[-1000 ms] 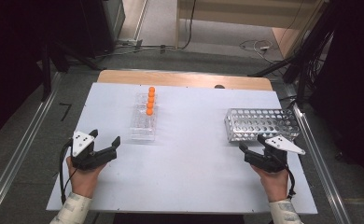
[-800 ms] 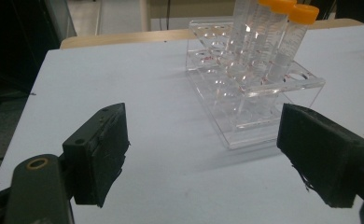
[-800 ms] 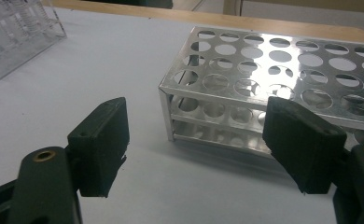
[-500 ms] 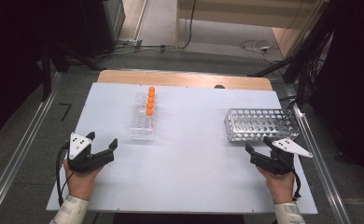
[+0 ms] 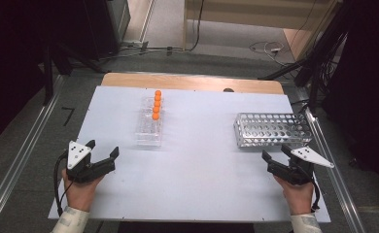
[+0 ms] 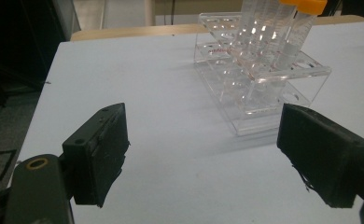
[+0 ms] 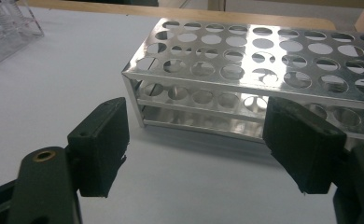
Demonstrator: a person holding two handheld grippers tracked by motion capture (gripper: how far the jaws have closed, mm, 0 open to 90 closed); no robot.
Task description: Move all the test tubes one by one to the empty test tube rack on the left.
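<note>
A: Grippers first, nearest the person: where are they?

B: The left gripper (image 5: 102, 154) and right gripper (image 5: 276, 154) sit low on the white table (image 5: 202, 170), jaws spread wide, holding nothing.

A: And beyond?

B: A metal rack (image 5: 272, 129) stands just past the right one. Farther left-centre, a clear rack (image 5: 149, 127) holds orange-capped tubes (image 5: 156, 105).

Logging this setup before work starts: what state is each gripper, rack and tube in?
left gripper: open, empty, above the table.
right gripper: open, empty, near the metal rack.
clear rack: upright, holds tubes at its far end.
orange-capped tubes: capped, standing upright.
metal rack: upright, holes empty.
</note>
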